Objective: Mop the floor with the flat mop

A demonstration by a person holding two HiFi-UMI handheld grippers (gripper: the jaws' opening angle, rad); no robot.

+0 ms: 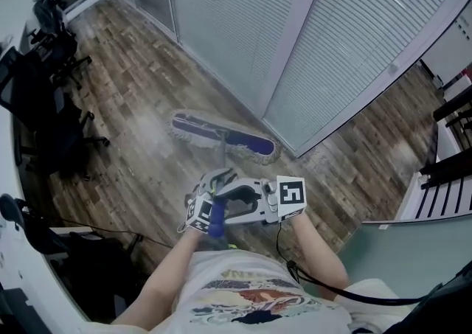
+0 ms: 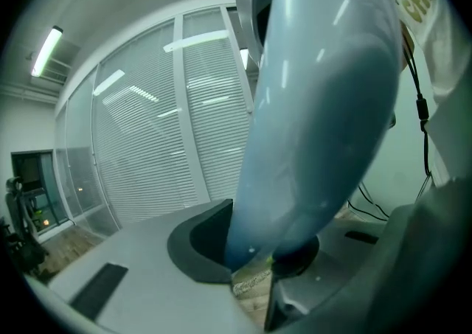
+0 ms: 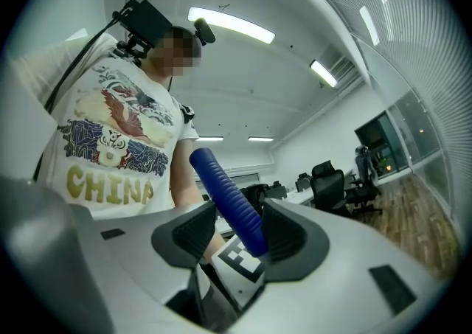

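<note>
Two-handed hold: left hand-held gripper (image 2: 258, 270) pinches the mop handle (image 2: 317, 104), right hand-held gripper (image 3: 240, 231) clamps its blue grip (image 3: 228, 200). Looks mid-sweep; the next push needs the mop head (image 1: 221, 135) flat on the floor (image 1: 133, 104).

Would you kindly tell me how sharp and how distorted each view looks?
Head view: evenly lit but soft, the mop head slightly hazy. Left gripper view: the mop handle sits too close, blurred, with glare streaks; the blinds bow from the wide lens. Right gripper view: the blue grip is sharp, ceiling lights bloom.
</note>
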